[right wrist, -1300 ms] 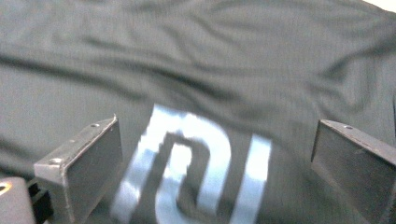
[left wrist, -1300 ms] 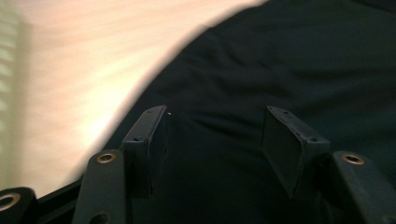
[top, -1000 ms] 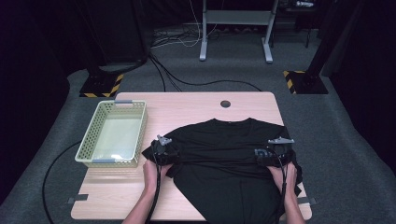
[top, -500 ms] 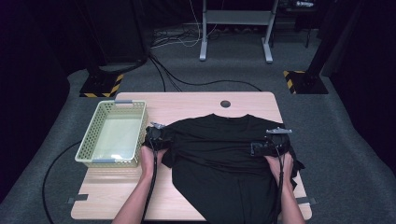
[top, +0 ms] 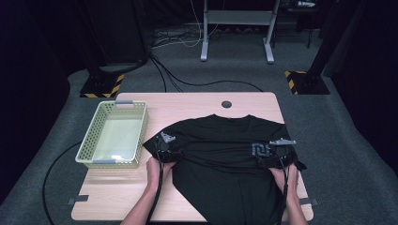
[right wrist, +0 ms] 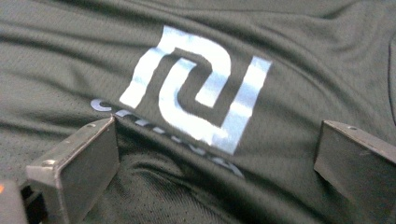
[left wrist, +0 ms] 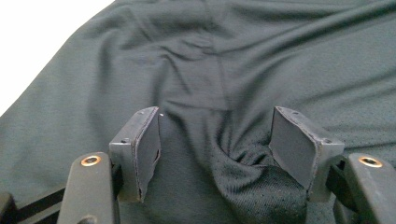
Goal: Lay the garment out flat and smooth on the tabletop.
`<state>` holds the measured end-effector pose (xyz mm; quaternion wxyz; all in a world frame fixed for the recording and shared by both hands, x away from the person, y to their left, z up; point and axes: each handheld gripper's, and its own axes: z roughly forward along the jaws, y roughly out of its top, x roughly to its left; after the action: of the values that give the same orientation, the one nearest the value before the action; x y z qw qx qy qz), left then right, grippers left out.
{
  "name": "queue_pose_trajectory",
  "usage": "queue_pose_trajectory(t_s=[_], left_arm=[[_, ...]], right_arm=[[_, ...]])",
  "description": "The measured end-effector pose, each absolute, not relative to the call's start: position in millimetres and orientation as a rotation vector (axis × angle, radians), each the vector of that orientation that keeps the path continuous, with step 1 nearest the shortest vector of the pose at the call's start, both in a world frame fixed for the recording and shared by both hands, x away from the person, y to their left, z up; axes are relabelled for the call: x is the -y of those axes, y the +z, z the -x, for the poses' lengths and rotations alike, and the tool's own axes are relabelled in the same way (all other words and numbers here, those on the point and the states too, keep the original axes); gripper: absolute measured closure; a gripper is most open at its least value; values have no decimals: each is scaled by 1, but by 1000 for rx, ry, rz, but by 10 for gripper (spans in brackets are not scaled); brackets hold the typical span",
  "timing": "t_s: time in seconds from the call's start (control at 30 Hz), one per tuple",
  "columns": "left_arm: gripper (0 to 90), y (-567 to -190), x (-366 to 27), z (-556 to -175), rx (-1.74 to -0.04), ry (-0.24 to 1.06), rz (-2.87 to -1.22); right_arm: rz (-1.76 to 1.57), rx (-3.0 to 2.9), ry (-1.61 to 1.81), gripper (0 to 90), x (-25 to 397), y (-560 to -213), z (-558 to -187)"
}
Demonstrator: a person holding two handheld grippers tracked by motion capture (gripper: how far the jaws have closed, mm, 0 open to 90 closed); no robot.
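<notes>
Your left gripper (left wrist: 215, 154) has its jaws spread wide, pads apart, with a bunched ridge of black mesh fabric rising between them and pressing up against the pad on the right of the left gripper view. It grips nothing; the cloth simply lies heaped in the gap. In the high view your left gripper (top: 167, 149) sits at the left edge of the black T-shirt (top: 225, 159), near the sleeve, with your left hand (top: 155, 169) just behind it.

Your right gripper (right wrist: 215, 163) is likewise wide open, both pads well apart and resting low over the shirt. Between and just beyond them lies the pale blue printed logo (right wrist: 196, 88), an angular maze-like mark with a line of small lettering under it, creased by folds in the cloth. In the high view your right gripper (top: 274, 153) sits on the shirt's right side, right beside that logo (top: 258, 150), with your right hand (top: 287, 177) behind it.

The T-shirt lies on the wooden table (top: 187, 105), collar toward the far edge, lower part running toward you and partly folded over at an angle. Its left sleeve ends just beside the pale green plastic basket (top: 96, 136), which stands at the table's left. A round cable hole (top: 226, 104) shows in the tabletop beyond the collar.
</notes>
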<state>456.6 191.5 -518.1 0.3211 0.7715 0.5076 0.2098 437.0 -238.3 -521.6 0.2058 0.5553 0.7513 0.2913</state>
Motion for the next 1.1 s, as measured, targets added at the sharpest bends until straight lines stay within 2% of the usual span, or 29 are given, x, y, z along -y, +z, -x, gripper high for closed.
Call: queue_pose_trajectory(t_s=[0.3,0.63,0.8,0.93,1.1], left_arm=[[333,-517,-212,-465,-1388,547,-2010],[299,-512,-233,-429,-1428,573,-2053],[266,-504,-226,-408,-1374,579,-1971],[275,-517,-211,-401,-1335,575,-2031],[274,-523,-206,-398,-1335,560,-2005]], right_arm=[[-1540,-2060,841,0,228,-524,-447],[-1451,-2178,865,0,210,-522,-413],[-1463,-2095,899,0,219,-510,-417],[-1455,-2138,863,0,217,-514,-433],[-1496,-2123,852,0,224,-523,-434]])
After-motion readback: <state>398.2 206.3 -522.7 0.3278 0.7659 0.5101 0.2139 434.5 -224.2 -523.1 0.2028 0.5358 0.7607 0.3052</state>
